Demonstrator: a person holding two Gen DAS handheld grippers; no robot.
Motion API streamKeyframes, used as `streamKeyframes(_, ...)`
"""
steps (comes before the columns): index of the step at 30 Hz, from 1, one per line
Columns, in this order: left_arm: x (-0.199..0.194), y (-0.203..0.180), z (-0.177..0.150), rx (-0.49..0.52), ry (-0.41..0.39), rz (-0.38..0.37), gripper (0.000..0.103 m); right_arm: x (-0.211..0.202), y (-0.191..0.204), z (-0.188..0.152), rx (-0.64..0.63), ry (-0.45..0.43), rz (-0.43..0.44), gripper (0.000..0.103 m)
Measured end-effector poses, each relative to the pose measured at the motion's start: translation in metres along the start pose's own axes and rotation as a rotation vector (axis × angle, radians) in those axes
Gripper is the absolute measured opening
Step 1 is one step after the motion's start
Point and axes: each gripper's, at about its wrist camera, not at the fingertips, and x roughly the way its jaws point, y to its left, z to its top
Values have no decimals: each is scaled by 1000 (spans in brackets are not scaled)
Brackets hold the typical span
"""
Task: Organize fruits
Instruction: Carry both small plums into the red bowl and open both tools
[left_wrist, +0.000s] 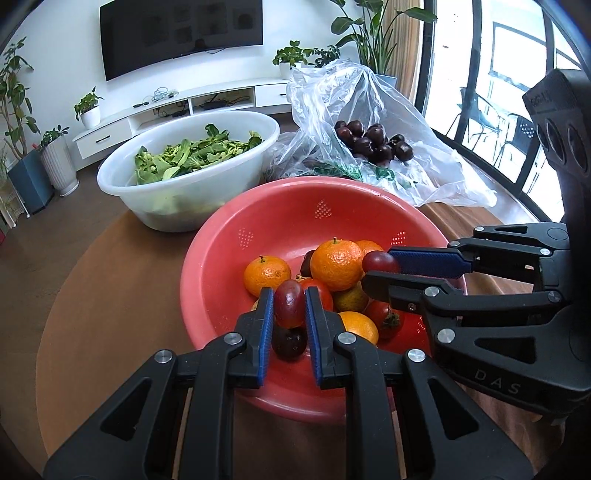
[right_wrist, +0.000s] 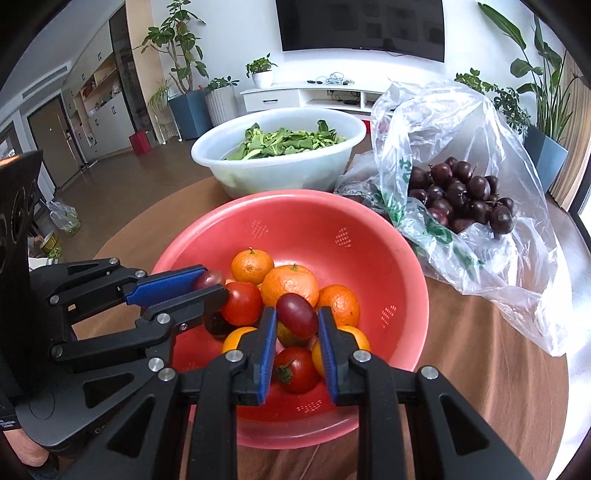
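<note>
While both grippers hang over the red colander (left_wrist: 221, 236), each has a small red fruit between its blue pads, so the drop turns on what lies straight below each one.

Left gripper (left_wrist: 289, 304), lower centre of the left view: jaws nearly shut, clamped on a reddish-purple grape (left_wrist: 289, 303). Its long axis runs up-down in frame, along the fingers. Directly under it sits a dark plum (left_wrist: 289, 341), w/ a tomato (left_wrist: 319, 293) just right of it.

Right gripper (right_wrist: 297, 317), lower centre of the right view: jaws close together w/ a second grape (right_wrist: 297, 315) between the pads. This one lies tilted, long axis running upper left to lower right. The left pad meets it; whether the right pad presses it I can't tell for sure, looks like a light or loosening grip. Below it: another tomato (right_wrist: 295, 369) and oranges (right_wrist: 290, 284).

Both fruits are inside the rim, above the pile in the lower half of the colander, not touching it. The left gripper is over the pile's left edge in the right view, the right one nearer its middle. I'd judge opening either sends the grape onto round fruit, so it may roll but stays in.

The bag (right_wrist: 461, 147) of dark plums, upper right, is well apart from both.
</note>
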Motion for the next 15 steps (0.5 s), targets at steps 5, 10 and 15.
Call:
streamKeyframes(5,-2,0,-2,-2,-5,18,16,0,3,0,1,-5,0,31)
streamKeyframes(10,-5,3,-3,-20,-13,47,38,-3,3,-1,7,-10,-11,33)
streamKeyframes(15,-13,6,-4,-41,-39,63,62,-13,-7,-2,40,-37,-30,39)
